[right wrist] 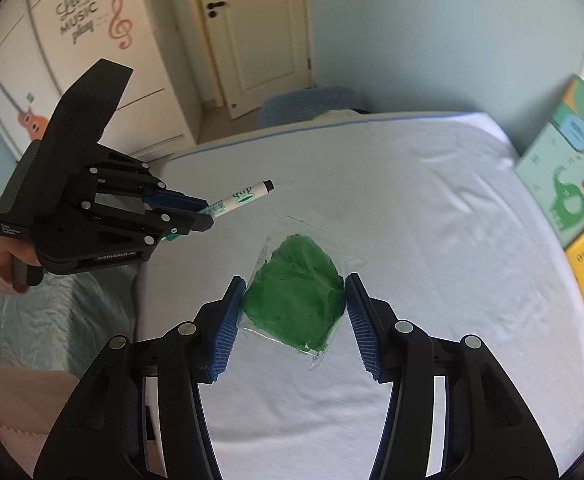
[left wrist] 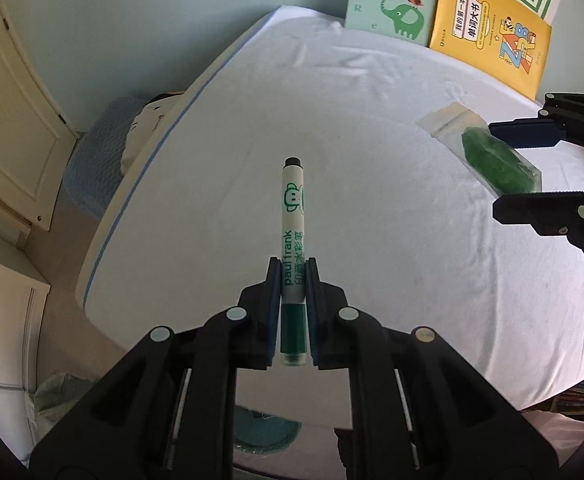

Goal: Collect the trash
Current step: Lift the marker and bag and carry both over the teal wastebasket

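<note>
My left gripper (left wrist: pixel 293 266) is shut on a white and green marker pen (left wrist: pixel 293 232), held above the white table (left wrist: pixel 331 140) with its black tip pointing away. The pen (right wrist: pixel 244 198) and left gripper (right wrist: pixel 208 214) also show in the right wrist view. A clear plastic bag with a green lump inside (right wrist: pixel 297 300) lies on the table. My right gripper (right wrist: pixel 295 280) is open, its blue pads on either side of the bag, not closed on it. In the left wrist view the bag (left wrist: pixel 491 160) lies between the right gripper's fingers (left wrist: pixel 531 168).
Children's books (left wrist: pixel 487 24) lean against the wall at the table's far edge; they also show in the right wrist view (right wrist: pixel 571 168). A blue chair (left wrist: pixel 92 152) stands by the table's left side. A green bin (left wrist: pixel 260 428) sits below the near edge. Cupboards and a door (right wrist: pixel 252 40) stand beyond.
</note>
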The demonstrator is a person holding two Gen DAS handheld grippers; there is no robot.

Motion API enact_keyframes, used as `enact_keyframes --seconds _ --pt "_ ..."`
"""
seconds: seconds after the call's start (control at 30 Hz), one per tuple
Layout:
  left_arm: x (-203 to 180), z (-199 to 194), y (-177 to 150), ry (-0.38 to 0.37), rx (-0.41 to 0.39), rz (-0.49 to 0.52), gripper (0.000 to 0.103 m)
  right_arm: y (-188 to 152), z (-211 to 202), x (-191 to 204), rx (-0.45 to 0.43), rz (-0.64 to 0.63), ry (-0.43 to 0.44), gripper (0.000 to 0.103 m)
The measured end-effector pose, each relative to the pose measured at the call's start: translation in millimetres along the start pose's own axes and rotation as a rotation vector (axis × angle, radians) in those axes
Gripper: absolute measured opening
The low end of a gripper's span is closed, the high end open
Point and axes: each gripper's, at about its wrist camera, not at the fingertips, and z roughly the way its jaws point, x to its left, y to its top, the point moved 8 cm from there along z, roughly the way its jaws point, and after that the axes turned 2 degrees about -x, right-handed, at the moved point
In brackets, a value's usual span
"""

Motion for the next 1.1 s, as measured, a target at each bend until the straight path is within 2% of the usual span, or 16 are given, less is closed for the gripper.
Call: enact_keyframes --seconds 0.37,0.53,0.8,1.1 --pt "77.8 -36.6 -96.8 0.083 0.028 -0.154 0.010 23.7 43.8 114.4 0.046 -0.158 0.155 0.052" --pt "101.4 -49.3 -138.4 0.109 0.047 -0.224 0.010 34.2 61.9 164.1 0.072 -0.242 0.233 0.052" --pt "126.4 -64.1 -201.3 0.140 0.082 -0.351 0.010 37.9 93.0 240.7 0.148 -0.374 0.362 0.052" --pt "143.5 -78.5 -267.0 0.152 0.118 -0.490 0.010 33.7 114.3 302.2 0.216 -0.485 0.471 0.052"
